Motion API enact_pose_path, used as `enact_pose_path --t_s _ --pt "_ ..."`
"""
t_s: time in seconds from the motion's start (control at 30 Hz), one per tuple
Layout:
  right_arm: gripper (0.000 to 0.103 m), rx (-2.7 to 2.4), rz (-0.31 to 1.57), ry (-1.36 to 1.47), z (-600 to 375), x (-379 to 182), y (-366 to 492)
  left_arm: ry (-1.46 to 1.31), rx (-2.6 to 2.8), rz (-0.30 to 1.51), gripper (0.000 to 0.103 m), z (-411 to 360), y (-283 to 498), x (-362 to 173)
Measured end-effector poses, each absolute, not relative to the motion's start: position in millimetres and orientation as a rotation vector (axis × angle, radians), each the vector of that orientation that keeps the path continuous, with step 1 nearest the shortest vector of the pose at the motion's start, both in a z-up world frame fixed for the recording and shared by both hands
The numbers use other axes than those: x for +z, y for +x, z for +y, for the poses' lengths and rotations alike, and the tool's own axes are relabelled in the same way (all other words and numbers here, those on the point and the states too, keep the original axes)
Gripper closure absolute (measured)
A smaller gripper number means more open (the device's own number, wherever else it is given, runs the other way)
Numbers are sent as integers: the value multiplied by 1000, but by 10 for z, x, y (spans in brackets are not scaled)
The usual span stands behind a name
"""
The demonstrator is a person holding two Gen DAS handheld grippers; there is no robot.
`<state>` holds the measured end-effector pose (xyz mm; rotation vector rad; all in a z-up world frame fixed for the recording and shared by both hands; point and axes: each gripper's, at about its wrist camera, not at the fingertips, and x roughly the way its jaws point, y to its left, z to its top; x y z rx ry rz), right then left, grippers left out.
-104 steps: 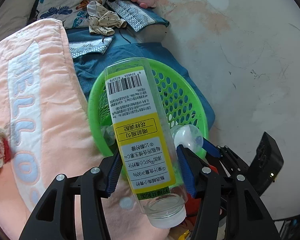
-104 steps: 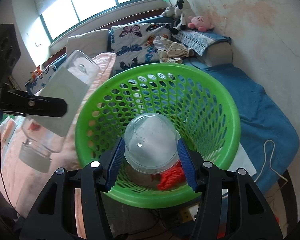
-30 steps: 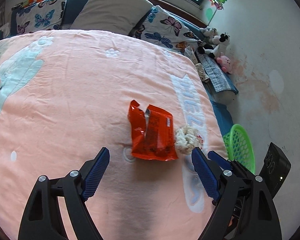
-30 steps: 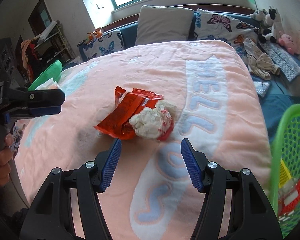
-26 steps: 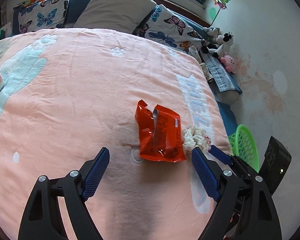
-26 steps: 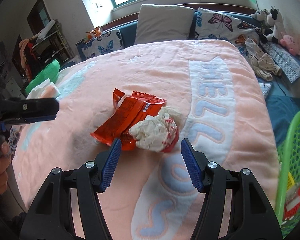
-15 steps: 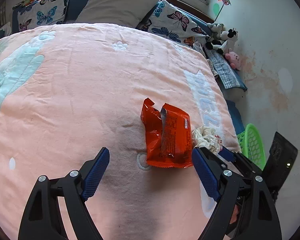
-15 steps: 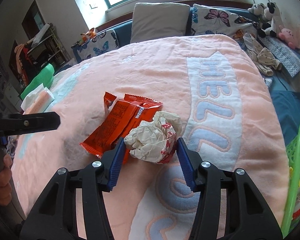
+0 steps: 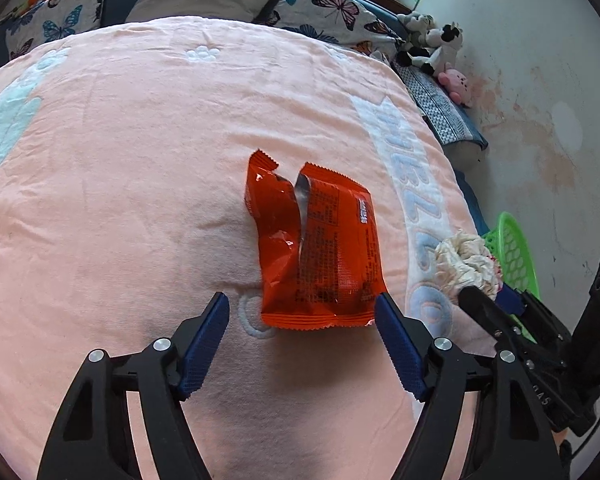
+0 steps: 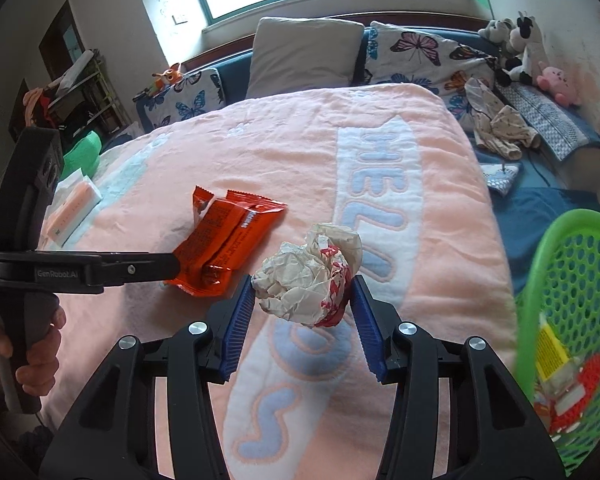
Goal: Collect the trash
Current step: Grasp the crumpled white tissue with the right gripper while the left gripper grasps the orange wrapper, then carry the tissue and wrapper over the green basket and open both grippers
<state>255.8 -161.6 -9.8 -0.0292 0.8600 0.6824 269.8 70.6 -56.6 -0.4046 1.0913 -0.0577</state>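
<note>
The right gripper [image 10: 302, 300] pinches a crumpled paper wad [image 10: 308, 276] between its blue fingers [image 10: 238, 320]. The left gripper [image 9: 302, 312] is spread wide, its fingers [image 9: 204, 340] flanking the near edge of the orange wrapper [image 9: 320, 248] on the bed [image 9: 120, 160]. Right of both stands the green basket [image 10: 572, 224].

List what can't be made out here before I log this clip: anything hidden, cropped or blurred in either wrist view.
- Green basket: right wrist view, cropped by the edge; contents blurred.
- Crumpled paper: whether the right gripper pads press it or just flank it is unclear.
- Orange wrapper: whether it is empty, and its small print, unreadable in either view.
- Left gripper: open astride the wrapper's near edge; contact unclear.
</note>
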Motion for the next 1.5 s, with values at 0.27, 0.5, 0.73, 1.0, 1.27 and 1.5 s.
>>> enact_pose_path --t_s 0.27,0.5,0.73,1.0,1.27,1.5 --pt "53 667 860 -7 -1776 -121 2521 -366 -92 1104 46 585 2725 -657" --pt "53 668 854 6 -1837 -97 2514 -406 -73 1094 46 650 2764 -645" --pt "53 662 849 24 -1929 -101 2486 -382 -65 1095 89 621 2771 -687" --pt "53 649 835 29 -2060 -28 2382 -381 -97 1044 94 531 2634 -486" --pt "53 632 805 27 -2286 122 2202 -396 -189 980 95 278 2521 -76" --pt "53 590 784 39 -2601 220 2105 -374 -256 969 95 -52 2468 145"
